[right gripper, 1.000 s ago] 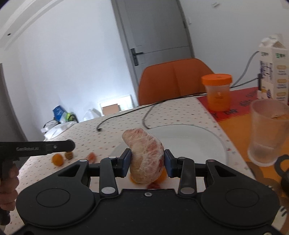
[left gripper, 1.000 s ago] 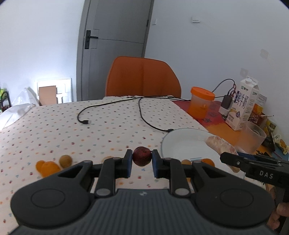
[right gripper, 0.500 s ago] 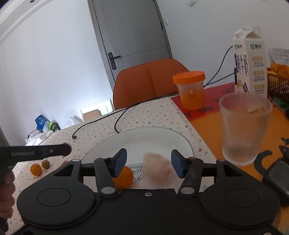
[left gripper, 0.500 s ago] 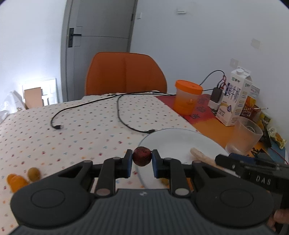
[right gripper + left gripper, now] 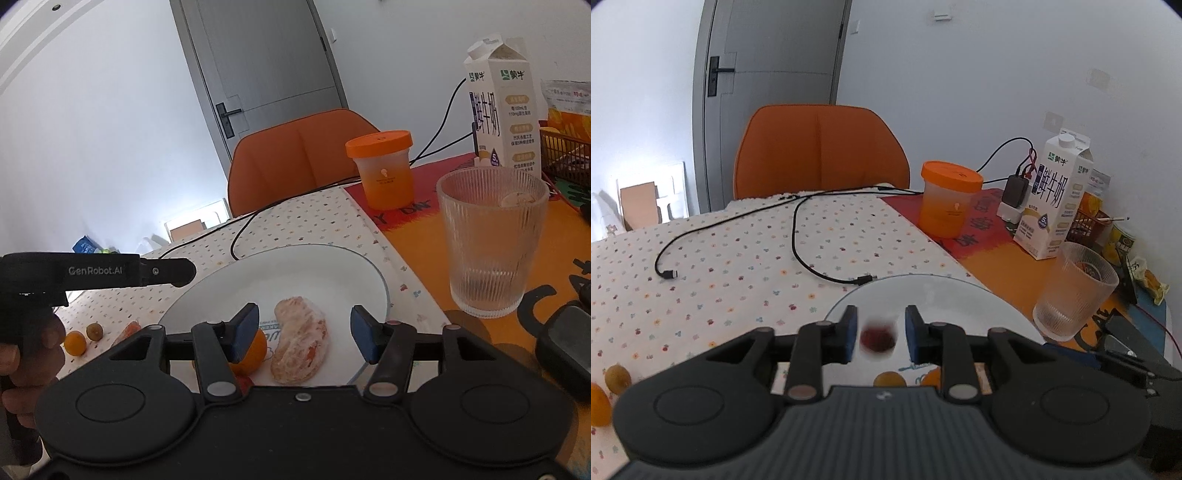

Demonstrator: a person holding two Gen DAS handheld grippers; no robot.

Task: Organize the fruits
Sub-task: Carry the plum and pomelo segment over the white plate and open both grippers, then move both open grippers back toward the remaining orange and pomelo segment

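On the white plate (image 5: 369, 280), a peeled citrus piece (image 5: 300, 339) lies between the spread fingers of the right gripper (image 5: 303, 338), touching neither pad; that gripper is released. An orange fruit (image 5: 255, 350) sits just beside the piece on the plate, partly behind the right gripper's left finger. Over the plate's near edge, a small dark red fruit (image 5: 878, 338) shows blurred between the parted fingers of the left gripper (image 5: 880, 334), with a gap to each pad, so this gripper is released too; whether the fruit touches the plate cannot be told. Off the plate on the dotted desk (image 5: 738, 258) lie an orange fruit (image 5: 75, 342) and a small brownish one (image 5: 94, 331), close together. A ribbed glass (image 5: 491, 251), an orange-lidded jar (image 5: 380, 170) and a milk carton (image 5: 498, 107) stand further right. A black cable (image 5: 798, 243) trails across the desk.
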